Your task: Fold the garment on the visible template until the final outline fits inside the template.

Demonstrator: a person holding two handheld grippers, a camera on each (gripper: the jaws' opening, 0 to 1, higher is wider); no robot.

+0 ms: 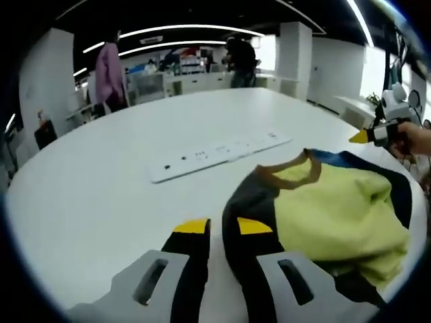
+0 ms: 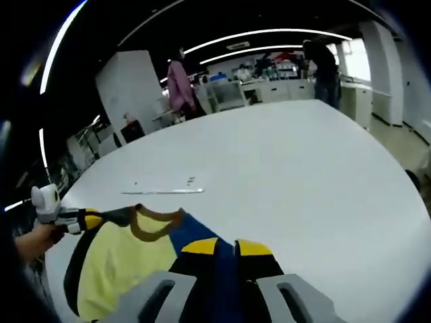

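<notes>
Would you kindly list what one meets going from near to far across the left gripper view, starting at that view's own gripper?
Left gripper → yellow garment with dark trim → long white strip lying on the table → bare white table → people standing by the counters at the back.

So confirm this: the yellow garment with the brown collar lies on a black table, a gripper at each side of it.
Not quite: the table is white, not black, as the left gripper view shows. The rest stands: the yellow garment with its brown collar lies on it, the left gripper at one side and the right gripper at the other.
</notes>
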